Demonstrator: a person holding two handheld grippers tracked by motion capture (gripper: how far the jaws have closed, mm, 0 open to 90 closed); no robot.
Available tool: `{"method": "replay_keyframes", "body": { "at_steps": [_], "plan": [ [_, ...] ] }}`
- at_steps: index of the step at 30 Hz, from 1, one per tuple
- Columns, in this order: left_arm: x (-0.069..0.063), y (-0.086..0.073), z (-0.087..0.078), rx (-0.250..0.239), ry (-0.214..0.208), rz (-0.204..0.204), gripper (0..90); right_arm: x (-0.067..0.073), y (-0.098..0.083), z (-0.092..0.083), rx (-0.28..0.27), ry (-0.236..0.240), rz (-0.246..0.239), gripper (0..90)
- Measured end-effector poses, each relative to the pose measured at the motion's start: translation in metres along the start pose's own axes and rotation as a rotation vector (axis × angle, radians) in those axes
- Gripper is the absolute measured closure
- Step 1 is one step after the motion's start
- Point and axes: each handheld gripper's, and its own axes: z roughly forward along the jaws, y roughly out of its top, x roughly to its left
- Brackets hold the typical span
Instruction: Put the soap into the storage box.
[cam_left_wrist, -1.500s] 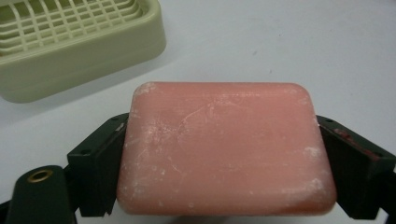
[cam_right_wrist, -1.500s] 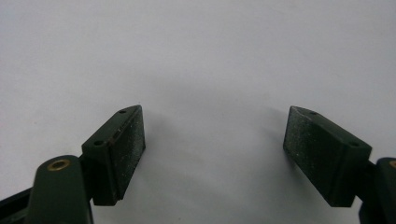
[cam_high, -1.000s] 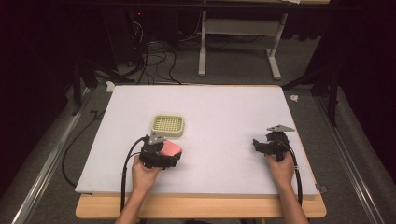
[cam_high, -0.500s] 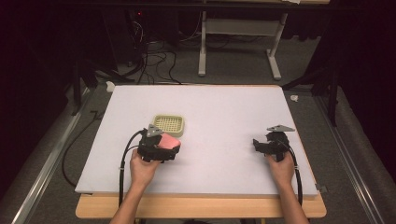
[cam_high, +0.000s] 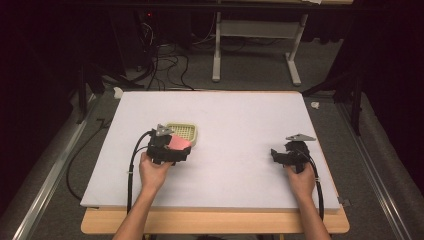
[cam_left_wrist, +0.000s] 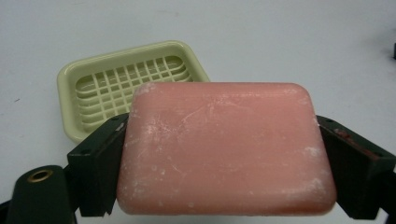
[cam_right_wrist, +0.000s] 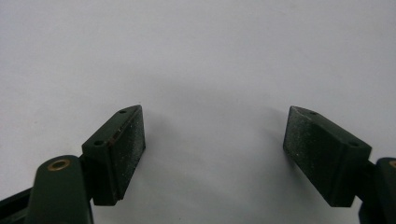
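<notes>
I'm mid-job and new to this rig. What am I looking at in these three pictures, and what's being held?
A person stands at a white table with a hand-held two-jaw gripper in each hand. The high view looks down from above; the other two pictures come from cameras riding on each gripper. The left gripper clamps a pink soap bar by its two ends, above the table, just short of a pale green slotted soap dish. The right gripper is open, holding nothing, over bare table.

Near corner of the soap dish (cam_left_wrist: 116, 88) behind the pink soap bar (cam_left_wrist: 224, 149), bar's lower edge cropped.
</notes>
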Motion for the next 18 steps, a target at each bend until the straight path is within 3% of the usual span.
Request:
{"method": "replay_keyframes", "body": {
  "at_steps": [6,9,18],
  "plan": [
    [0.001,0.008,0.007,0.012,0.012,0.004,13.9,0.0,0.0,0.0,-0.001,0.001,-0.001,21.3],
    [0.004,0.01,0.01,0.015,0.004,-0.013,13.9,0.0,0.0,0.0,-0.001,0.001,-0.001,21.3],
    [0.009,0.018,0.019,0.046,0.034,-0.017,13.9,0.0,0.0,0.0,-0.001,0.001,-0.001,21.3]
  ]
}}
